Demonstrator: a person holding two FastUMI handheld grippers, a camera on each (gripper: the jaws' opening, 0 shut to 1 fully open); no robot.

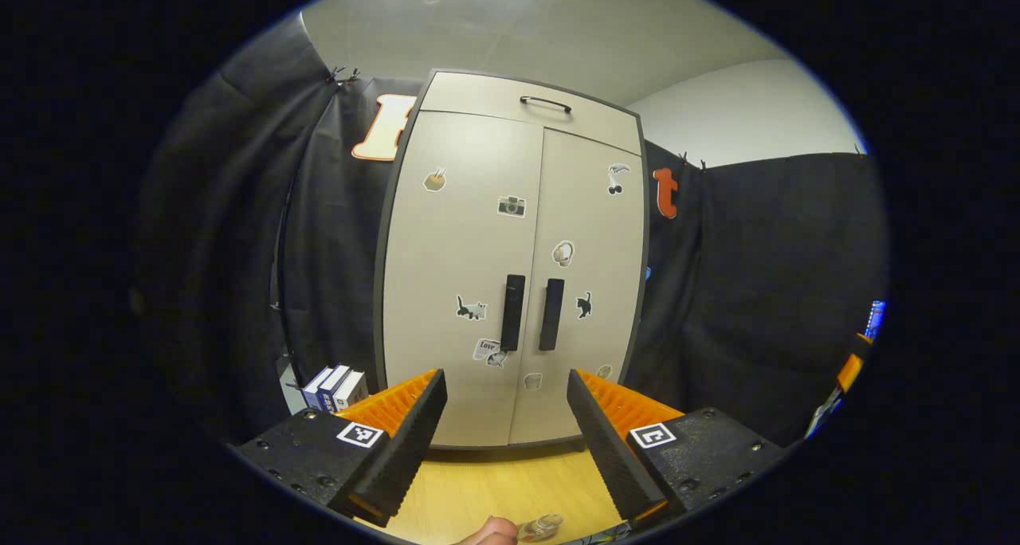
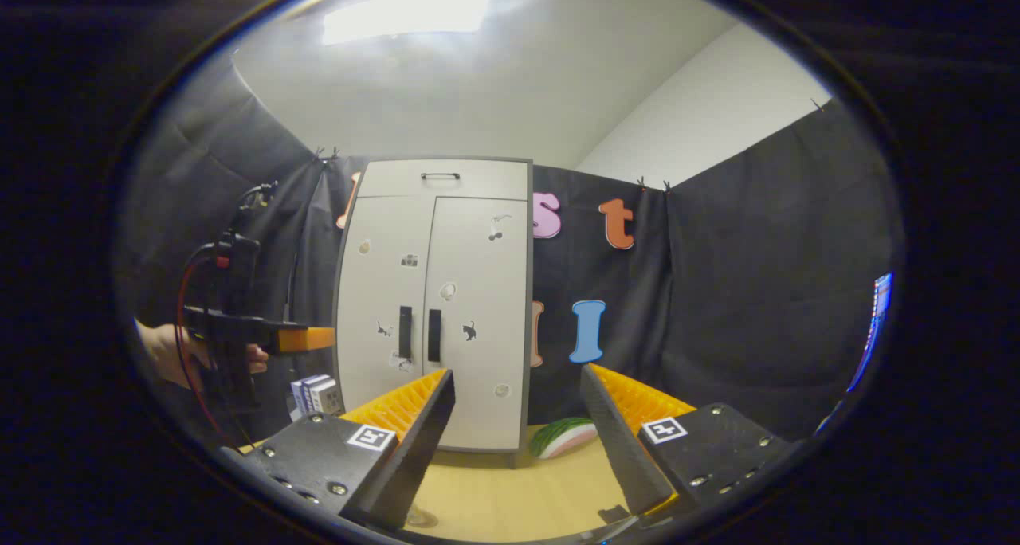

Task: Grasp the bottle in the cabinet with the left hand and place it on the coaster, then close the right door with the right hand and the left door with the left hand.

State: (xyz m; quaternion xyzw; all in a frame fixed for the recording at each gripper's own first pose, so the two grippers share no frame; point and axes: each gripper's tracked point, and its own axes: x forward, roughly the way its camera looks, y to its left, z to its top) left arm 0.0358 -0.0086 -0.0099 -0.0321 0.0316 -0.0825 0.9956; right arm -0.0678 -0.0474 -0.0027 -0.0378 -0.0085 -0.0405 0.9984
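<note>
Both doors of the cabinet (image 1: 510, 258) are seen shut. The bottle (image 1: 543, 526) is glimpsed low on the tabletop (image 1: 510, 481) — a coaster cannot be made out. Left tongs (image 1: 506, 425) and right tongs (image 2: 518, 425) are released, empty — little seems left.

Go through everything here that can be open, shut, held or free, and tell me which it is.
Left door of the pale grey cabinet: shut.
Right door of the cabinet: shut.
Top drawer with the black handle: shut.
Left gripper: open, holding nothing.
Right gripper: open, holding nothing.
Clear bottle: on the wooden table, free of both grippers.
Stack of books: beside the cabinet, untouched.
</note>
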